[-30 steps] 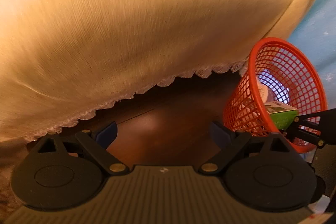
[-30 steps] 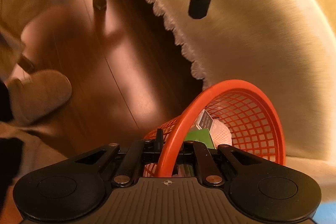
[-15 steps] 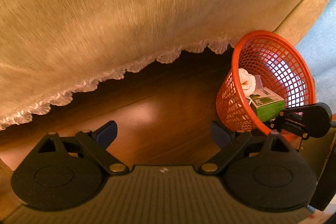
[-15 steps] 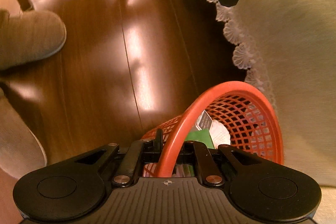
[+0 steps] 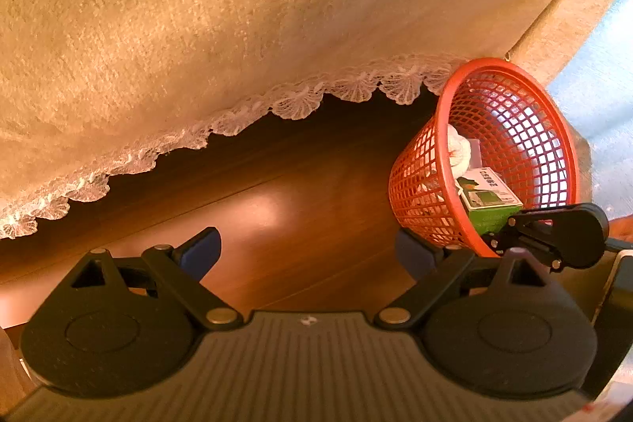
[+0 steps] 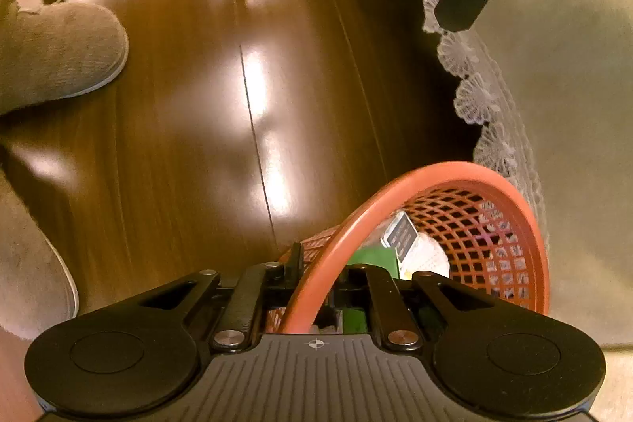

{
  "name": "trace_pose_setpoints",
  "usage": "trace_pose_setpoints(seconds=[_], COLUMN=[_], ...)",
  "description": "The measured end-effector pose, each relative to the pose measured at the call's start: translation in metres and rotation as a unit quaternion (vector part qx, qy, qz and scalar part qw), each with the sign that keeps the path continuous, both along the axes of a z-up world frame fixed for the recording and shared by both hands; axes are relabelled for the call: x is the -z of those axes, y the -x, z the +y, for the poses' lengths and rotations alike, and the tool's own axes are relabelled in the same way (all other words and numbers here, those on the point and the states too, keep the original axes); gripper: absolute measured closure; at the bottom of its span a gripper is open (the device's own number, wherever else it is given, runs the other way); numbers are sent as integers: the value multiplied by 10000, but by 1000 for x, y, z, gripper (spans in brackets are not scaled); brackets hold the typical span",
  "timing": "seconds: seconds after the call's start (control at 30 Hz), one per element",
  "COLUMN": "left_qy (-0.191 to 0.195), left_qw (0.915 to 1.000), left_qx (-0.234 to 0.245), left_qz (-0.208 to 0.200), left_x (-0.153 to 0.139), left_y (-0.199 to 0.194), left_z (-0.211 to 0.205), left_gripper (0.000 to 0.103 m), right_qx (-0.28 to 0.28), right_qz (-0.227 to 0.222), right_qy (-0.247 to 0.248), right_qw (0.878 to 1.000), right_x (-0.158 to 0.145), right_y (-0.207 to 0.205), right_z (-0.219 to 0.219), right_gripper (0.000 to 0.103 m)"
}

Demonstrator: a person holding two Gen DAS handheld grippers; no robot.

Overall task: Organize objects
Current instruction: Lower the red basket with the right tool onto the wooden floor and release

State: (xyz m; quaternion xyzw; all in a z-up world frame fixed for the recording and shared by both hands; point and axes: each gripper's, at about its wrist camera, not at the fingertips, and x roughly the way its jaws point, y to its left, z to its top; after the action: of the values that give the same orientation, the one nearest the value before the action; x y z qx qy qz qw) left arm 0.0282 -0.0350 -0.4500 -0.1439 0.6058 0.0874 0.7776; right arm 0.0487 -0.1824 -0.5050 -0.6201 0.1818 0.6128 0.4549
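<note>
Orange mesh basket [image 6: 510, 248] lower, near floor [image 6: 221, 129]

You have one orange mesh basket [image 5: 514, 129] on the floor, holding one green box [image 5: 488, 202] and one white wad [image 5: 459, 151]. Two grey slippers [image 6: 55, 54] show beside it, and two grippers.

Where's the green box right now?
The green box lies inside the orange mesh basket, right side of the left wrist view, beside a white wad, near the lace-edged cover.
</note>
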Motion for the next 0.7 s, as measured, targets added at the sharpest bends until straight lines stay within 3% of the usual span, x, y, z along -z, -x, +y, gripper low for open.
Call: trace_pose_setpoints(seconds=[0.13, 0.23, 0.7], left_qy=[-1, -2, -46], left_qw=[10000, 9999, 9992], left_qx=[72, 156, 403], left_qz=[18, 10, -29], left_x=[-2, -7, -29], left_y=[0, 2, 5], left_z=[-1, -4, -11], left_gripper=[11, 11, 11], right_qx=[248, 402, 868], right_qz=[85, 33, -7], right_qy=[91, 16, -219], right_qw=[9996, 9992, 9960], right_x=[1, -2, -49], right_y=[4, 8, 21], right_z=[1, -3, -14], right_gripper=[53, 42, 40])
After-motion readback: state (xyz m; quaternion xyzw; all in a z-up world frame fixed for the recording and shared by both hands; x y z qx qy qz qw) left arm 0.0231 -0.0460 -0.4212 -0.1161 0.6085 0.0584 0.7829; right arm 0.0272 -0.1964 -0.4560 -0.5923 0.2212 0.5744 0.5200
